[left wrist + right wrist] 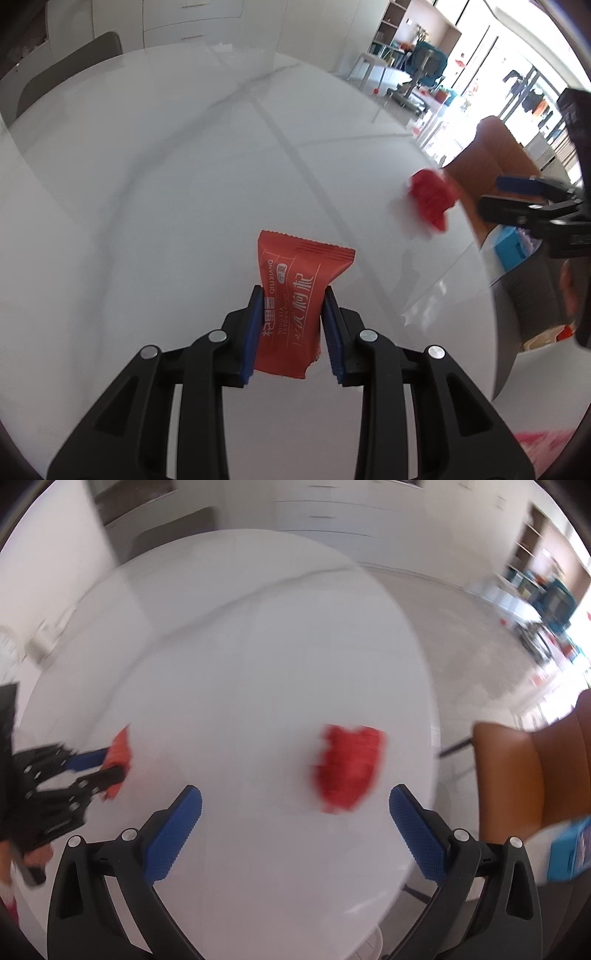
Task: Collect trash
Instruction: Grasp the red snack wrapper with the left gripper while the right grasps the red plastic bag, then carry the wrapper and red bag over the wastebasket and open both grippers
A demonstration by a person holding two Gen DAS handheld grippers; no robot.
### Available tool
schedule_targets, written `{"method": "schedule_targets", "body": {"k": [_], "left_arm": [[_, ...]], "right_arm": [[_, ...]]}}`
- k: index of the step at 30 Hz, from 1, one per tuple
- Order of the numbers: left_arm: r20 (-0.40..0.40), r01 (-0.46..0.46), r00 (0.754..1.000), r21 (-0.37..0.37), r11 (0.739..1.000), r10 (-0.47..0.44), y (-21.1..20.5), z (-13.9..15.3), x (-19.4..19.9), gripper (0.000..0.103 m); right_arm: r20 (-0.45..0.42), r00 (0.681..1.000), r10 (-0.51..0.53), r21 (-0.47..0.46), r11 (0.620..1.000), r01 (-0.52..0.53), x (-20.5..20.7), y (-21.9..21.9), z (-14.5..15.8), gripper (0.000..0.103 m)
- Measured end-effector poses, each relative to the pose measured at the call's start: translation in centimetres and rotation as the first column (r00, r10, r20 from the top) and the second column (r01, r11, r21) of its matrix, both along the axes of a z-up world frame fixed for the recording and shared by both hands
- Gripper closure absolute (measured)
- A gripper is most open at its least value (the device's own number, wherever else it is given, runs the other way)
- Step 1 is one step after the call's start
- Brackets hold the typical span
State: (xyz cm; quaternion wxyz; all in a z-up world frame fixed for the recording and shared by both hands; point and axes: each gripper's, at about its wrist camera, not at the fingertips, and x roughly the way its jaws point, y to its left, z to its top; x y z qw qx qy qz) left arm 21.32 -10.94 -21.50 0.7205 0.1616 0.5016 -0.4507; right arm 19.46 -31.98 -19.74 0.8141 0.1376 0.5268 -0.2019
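The orange wrapper (295, 306) is clamped by the left gripper (291, 325); the crumpled red scrap (349, 766) lies ahead – slightly right – of the right gripper (295, 812), whose jaws are spread, near the tabletop (240, 646) right edge.

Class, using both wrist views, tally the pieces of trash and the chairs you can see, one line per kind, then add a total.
Flat orange-red printed snack wrapper, clamped in the left gripper: 1
Crumpled bright red wrapper, lying on the white marble table ahead of the open right gripper: 1
Brown leather chair: 1
Grey chair: 1
Total: 4
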Motion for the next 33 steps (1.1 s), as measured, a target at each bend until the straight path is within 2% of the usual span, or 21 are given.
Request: {"method": "schedule_targets", "body": {"k": [5,11,15,18,19,21,23,26,33], "left_arm": [[-0.016,0.005,1.0,0.01,1.0,-0.005,-4.2,-0.3,-2.6,0.072],[-0.001,0.007,1.0,0.049,0.999,-0.007,-7.5,-0.8,-4.4,0.072],[0.005,-0.026,1.0,0.067,0.997,0.025,-8.0,-0.6,-4.5,0.072],[0.022,-0.043,0.999,0.086,0.995,0.042,-7.8,-0.5,-4.4,0.072],[0.027,-0.047,0.999,0.093,0.994,0.045,-7.5,-0.5,-4.3,0.072],[0.03,-0.056,0.998,0.102,0.993,0.053,-7.2,-0.5,-4.5,0.072],[0.032,-0.07,0.997,0.106,0.992,0.067,-6.8,-0.3,-4.5,0.072],[0.031,-0.09,0.996,0.101,0.991,0.087,-6.6,-0.3,-4.9,0.072],[0.043,-0.099,0.994,0.084,0.991,0.096,-6.2,1.4,-6.1,0.072]], "right_arm": [[0.011,0.997,-0.082,0.036,0.996,0.081,-1.7,-3.8,-2.1,0.002],[0.019,0.997,-0.073,0.069,0.995,0.072,-0.5,-5.5,-5.2,0.002],[0.008,0.997,-0.07,0.085,0.994,0.07,0.6,-5.9,-7.2,0.003],[-0.006,0.999,-0.05,0.071,0.996,0.05,1.2,-5.6,-8.1,0.029],[-0.009,0.999,-0.033,0.037,0.999,0.033,1.4,-5.3,-8.0,0.05],[-0.024,1.0,0.019,-0.002,1.0,-0.019,2.1,-4.9,-7.7,0.069],[-0.012,0.999,0.036,0.033,0.999,-0.036,2.1,-4.8,-7.5,0.072],[-0.009,0.997,0.072,0.008,0.997,-0.072,1.9,-3.9,-6.8,0.072],[0.028,0.992,0.12,0.015,0.993,-0.12,-0.6,-1.4,-3.9,0.072]]}}
